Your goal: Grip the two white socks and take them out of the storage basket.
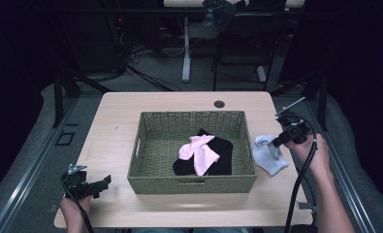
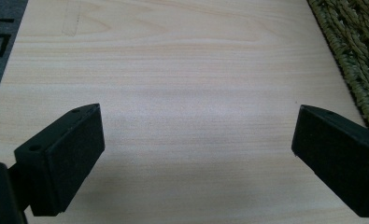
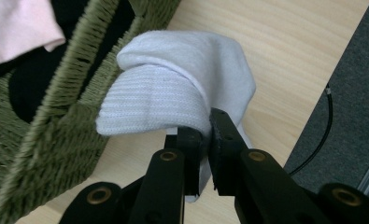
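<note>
A white sock (image 1: 269,154) lies on the table just right of a green wicker basket (image 1: 150,145). My right gripper (image 1: 275,142) is shut on the white sock (image 3: 182,93), its black jaws pinching the ribbed cuff, with the basket wall (image 3: 65,116) close on its left in the right gripper view. Inside the basket lie a pink sock (image 1: 199,151) and a black garment (image 1: 223,158). My left gripper (image 1: 99,186) rests at the table's front left corner, open (image 2: 196,140), with bare wood between its jaws.
The light wooden table (image 1: 111,126) has a round cable hole (image 1: 219,104) at the back. The basket's right rim (image 2: 355,51) shows at the edge of the left gripper view. Grey floor and a cable (image 3: 327,116) lie beyond the table's right edge.
</note>
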Action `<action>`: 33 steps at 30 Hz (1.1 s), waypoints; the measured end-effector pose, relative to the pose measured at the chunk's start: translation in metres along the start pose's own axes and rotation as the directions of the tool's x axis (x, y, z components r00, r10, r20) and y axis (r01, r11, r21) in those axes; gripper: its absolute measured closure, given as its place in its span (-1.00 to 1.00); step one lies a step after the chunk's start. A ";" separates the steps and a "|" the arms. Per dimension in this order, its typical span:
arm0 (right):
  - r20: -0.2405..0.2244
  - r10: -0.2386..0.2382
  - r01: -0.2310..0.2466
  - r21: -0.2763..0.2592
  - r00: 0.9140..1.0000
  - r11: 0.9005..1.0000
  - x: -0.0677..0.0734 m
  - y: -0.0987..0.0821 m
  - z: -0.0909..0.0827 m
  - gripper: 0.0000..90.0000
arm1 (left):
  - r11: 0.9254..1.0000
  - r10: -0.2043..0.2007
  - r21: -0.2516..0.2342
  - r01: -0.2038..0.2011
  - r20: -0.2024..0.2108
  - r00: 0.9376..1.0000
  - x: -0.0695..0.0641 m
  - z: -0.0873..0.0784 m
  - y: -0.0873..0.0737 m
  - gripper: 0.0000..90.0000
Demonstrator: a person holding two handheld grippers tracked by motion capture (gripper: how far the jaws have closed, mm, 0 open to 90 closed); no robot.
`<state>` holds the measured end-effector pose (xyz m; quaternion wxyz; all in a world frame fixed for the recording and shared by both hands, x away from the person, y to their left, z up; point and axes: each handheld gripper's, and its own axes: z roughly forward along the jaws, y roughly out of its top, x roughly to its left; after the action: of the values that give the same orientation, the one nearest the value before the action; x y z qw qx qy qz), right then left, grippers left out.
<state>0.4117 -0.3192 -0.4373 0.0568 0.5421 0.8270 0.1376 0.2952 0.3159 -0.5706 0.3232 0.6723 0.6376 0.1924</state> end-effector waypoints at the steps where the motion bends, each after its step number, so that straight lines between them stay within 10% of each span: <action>1: 0.000 0.004 -0.004 0.004 1.000 1.000 0.000 -0.001 0.004 0.87 | 1.000 0.001 0.001 -0.001 -0.003 1.000 0.000 0.000 0.000 -0.94; 18: -0.046 0.025 -0.020 0.089 0.999 0.996 0.000 -0.016 0.068 0.80 | 1.000 0.006 0.005 -0.006 -0.002 1.000 0.000 0.000 0.000 -0.94; 33: -0.045 0.039 -0.042 -0.061 0.998 0.997 0.004 -0.046 0.027 -0.70 | 1.000 0.010 0.010 -0.009 -0.004 1.000 -0.001 0.000 0.000 -0.94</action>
<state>0.3762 -0.3278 -0.4763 0.0526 0.5536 0.8123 0.1761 0.2956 0.3149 -0.5705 0.3176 0.6765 0.6360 0.1923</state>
